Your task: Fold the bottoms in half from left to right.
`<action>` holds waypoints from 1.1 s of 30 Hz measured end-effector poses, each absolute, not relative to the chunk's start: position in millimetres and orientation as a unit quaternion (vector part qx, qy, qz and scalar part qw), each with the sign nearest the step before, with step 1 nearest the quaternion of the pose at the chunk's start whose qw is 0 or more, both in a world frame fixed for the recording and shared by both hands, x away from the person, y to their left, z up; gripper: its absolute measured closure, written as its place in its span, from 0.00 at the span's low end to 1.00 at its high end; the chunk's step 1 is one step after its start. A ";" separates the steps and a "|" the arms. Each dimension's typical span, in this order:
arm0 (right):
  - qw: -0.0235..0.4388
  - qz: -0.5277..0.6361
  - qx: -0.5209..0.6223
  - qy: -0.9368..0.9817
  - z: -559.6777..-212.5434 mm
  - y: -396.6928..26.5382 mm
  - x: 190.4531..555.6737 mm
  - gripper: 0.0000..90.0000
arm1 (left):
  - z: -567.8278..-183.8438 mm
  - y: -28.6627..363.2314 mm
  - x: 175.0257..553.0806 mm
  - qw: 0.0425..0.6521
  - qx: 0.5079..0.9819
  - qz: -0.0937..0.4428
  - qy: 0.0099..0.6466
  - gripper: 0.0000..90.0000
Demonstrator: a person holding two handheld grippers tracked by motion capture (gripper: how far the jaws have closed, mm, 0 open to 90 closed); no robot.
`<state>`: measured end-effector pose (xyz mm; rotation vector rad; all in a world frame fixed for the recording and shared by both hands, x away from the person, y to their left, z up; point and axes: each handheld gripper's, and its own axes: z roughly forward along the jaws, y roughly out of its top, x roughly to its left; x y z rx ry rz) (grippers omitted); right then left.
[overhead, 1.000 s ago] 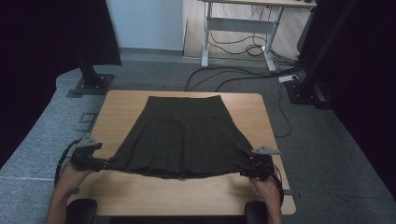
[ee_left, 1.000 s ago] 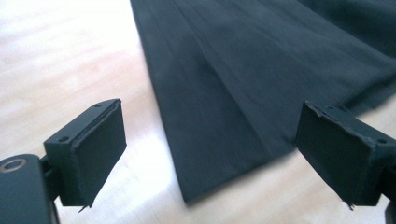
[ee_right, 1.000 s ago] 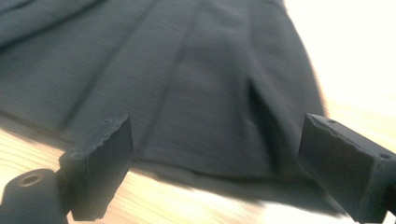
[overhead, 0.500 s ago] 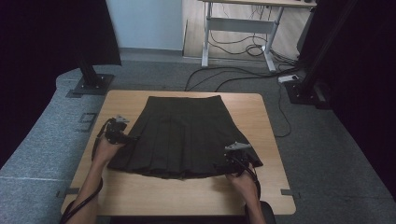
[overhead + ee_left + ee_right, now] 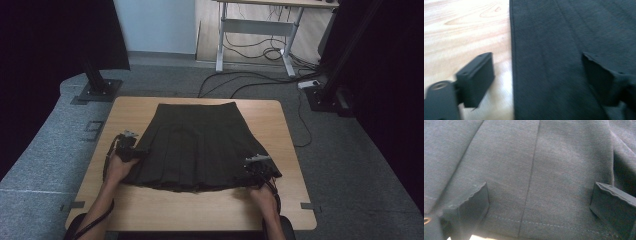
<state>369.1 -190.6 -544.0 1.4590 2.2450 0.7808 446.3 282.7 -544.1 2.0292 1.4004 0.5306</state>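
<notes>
The high view is dim and soft, its left and right sides sunk in near-black. Daylight from the far room falls on the light wooden desk (image 5: 200,210), while the black pleated fabric skirt (image 5: 195,145) swallows detail. Both gripper views are blurred; glare whitens the desk grain beside the skirt's edge.

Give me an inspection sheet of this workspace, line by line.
Surface: wooden table, bare around the garment.
Job's things: black pleated skirt spread flat, waistband at the far side.
Clutter: nothing seen.
Grippers: left tongs open, straddling the skirt's side edge, just been closing; right tongs open over the hem corner, just been opening.
Cables: one trails from each gripper; several lie on the floor beyond the table.
Surroundings: grey carpet, desk frame, black stands.
</notes>
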 end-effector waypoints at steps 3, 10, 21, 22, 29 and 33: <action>0.173 0.276 0.508 0.798 -544.6 -202.2 378.9 0.00 | -543.7 277.2 432.9 0.302 0.765 0.200 0.533 0.18; 0.172 0.279 0.502 0.801 -545.0 -221.2 395.8 0.00 | -542.1 256.2 394.9 0.297 0.779 0.188 0.519 0.18; 0.190 0.294 0.512 0.785 -548.3 -247.3 416.1 0.00 | -540.6 220.8 345.5 0.303 0.818 0.156 0.465 0.17; 0.194 0.300 0.510 0.782 -549.4 -247.9 414.5 0.00 | -540.3 222.0 347.1 0.303 0.820 0.152 0.461 0.17; 0.202 0.314 0.504 0.779 -551.9 -249.7 410.6 0.01 | -528.3 240.5 373.5 0.318 0.805 0.139 0.481 0.16; 0.207 0.323 0.503 0.774 -553.7 -250.4 408.6 0.01 | -519.7 248.6 397.8 0.310 0.804 0.161 0.481 0.07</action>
